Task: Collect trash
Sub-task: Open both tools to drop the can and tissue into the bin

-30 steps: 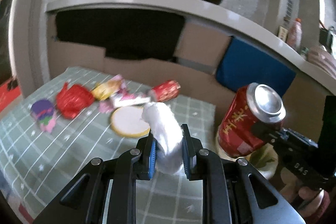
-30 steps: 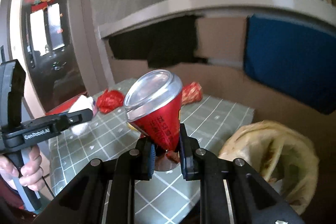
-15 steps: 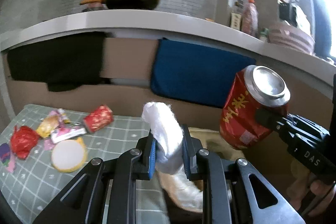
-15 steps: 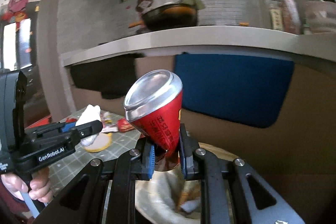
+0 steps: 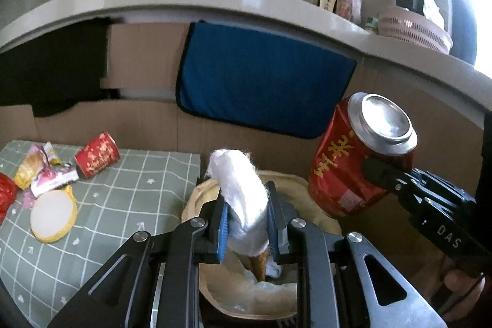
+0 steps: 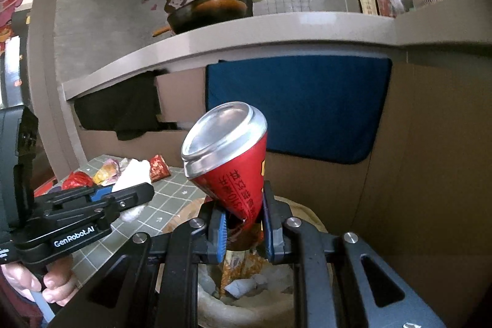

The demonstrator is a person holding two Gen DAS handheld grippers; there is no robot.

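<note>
Two pieces are in hand over our beige-lined trash bin (image 5: 310, 189): left gripper (image 5: 246, 223) jaws pinch a crumpled white tissue (image 5: 243, 189), right gripper (image 6: 243, 231) jaws clamp a dented red drink can (image 6: 233, 162). Neither is dropped yet; another red can (image 5: 97, 154), wrappers (image 5: 40, 171) and a round yellow-rimmed lid (image 5: 53, 215) remain on our green checked tablecloth (image 5: 138, 189).

The red wrapper (image 5: 5, 195) is cut off by the left wrist view's edge.

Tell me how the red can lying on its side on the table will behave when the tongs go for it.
The red can lies on its side on the checked tablecloth, so a nudge would probably roll it. Its wall looks thin and likely dents easily: the can in the right tongs is pinched narrow. Smooth metal may slip.
</note>
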